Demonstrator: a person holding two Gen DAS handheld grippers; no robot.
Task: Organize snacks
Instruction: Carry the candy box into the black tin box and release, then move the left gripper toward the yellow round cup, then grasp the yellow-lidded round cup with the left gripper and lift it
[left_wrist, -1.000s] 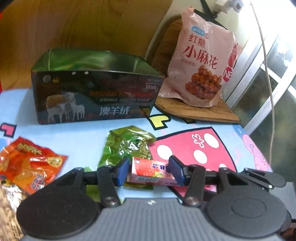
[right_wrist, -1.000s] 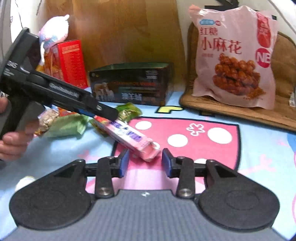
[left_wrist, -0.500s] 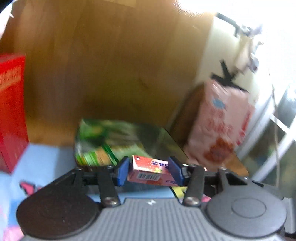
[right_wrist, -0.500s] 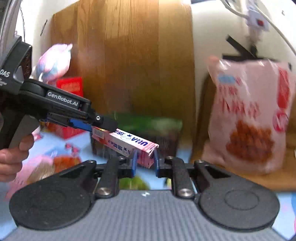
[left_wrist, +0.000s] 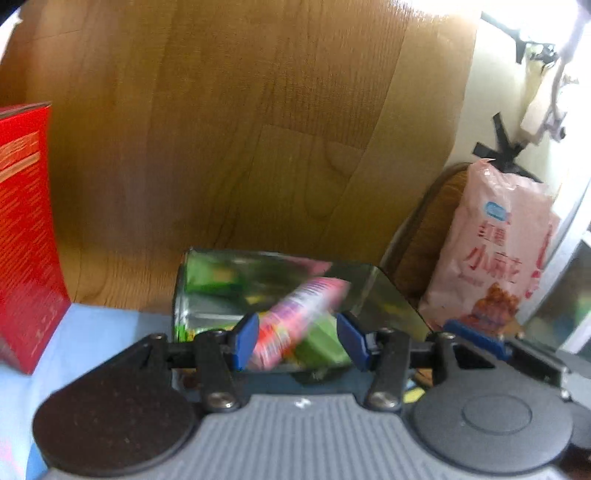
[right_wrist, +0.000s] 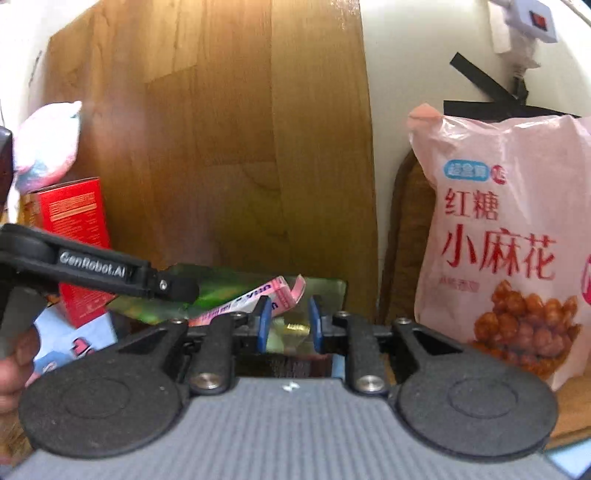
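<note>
A long pink snack box (left_wrist: 295, 314) hangs tilted and blurred over the open, shiny green-lined bin (left_wrist: 388, 291). My left gripper (left_wrist: 297, 341) is shut on its near end. In the right wrist view the same box (right_wrist: 251, 299) runs from the left gripper (right_wrist: 184, 291) up to an open end flap beside my right gripper (right_wrist: 286, 325). The right jaws are opening. The box end sits behind the left pad, and nothing is pressed between the pads. Green packets lie inside the bin (right_wrist: 332, 286).
A big pink snack bag (right_wrist: 498, 240) leans on a brown cushion at the right. A red carton (right_wrist: 77, 240) with a plush toy (right_wrist: 48, 144) above it stands at the left, beside a person's hand (right_wrist: 14, 354). A wooden board backs the bin.
Both grippers rose from the tablecloth and carried the pink box over the bin. The right gripper closed on the box's far end, then let go of it. The box now tilts.
</note>
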